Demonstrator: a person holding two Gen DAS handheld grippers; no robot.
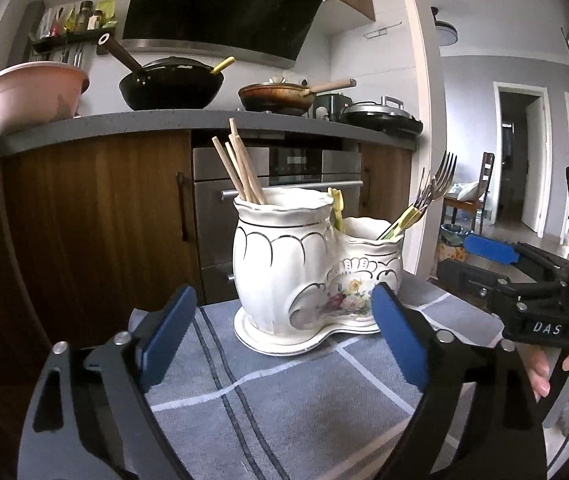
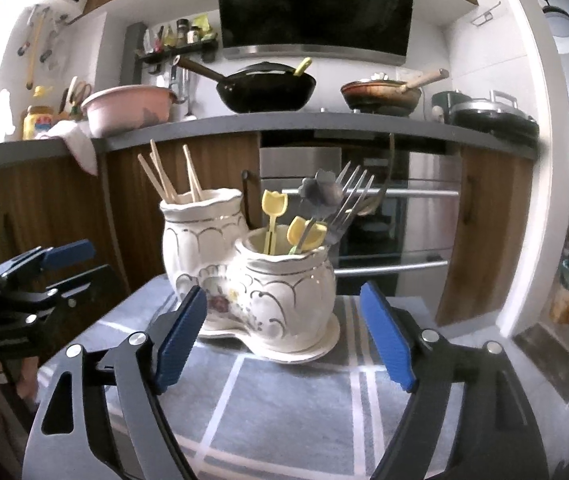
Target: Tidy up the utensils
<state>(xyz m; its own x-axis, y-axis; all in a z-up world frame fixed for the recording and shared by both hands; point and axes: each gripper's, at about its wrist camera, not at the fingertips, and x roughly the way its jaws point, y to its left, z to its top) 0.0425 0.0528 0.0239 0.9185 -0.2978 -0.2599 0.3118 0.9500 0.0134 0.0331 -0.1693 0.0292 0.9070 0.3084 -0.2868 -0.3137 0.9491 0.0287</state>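
Observation:
A white ceramic double utensil holder (image 1: pixel 284 272) stands on a grey checked cloth (image 1: pixel 284 400); it also shows in the right wrist view (image 2: pixel 252 280). Its taller pot holds wooden chopsticks (image 1: pixel 238 168) (image 2: pixel 172 176). Its lower pot holds forks (image 1: pixel 436 184) (image 2: pixel 348 196) and yellow-handled utensils (image 2: pixel 274 208). My left gripper (image 1: pixel 284 340) is open and empty, just in front of the holder. My right gripper (image 2: pixel 284 336) is open and empty, in front of the lower pot. The right gripper also shows at the right of the left wrist view (image 1: pixel 492 252), and the left gripper at the left of the right wrist view (image 2: pixel 64 256).
Behind the small cloth-covered table is a kitchen counter (image 1: pixel 144 124) with a pink basin (image 1: pixel 32 92), a black wok (image 1: pixel 172 84), a frying pan (image 1: pixel 280 96) and a lidded pot (image 1: pixel 384 116). An oven (image 1: pixel 276 184) sits below it. A doorway (image 1: pixel 520 160) opens at the right.

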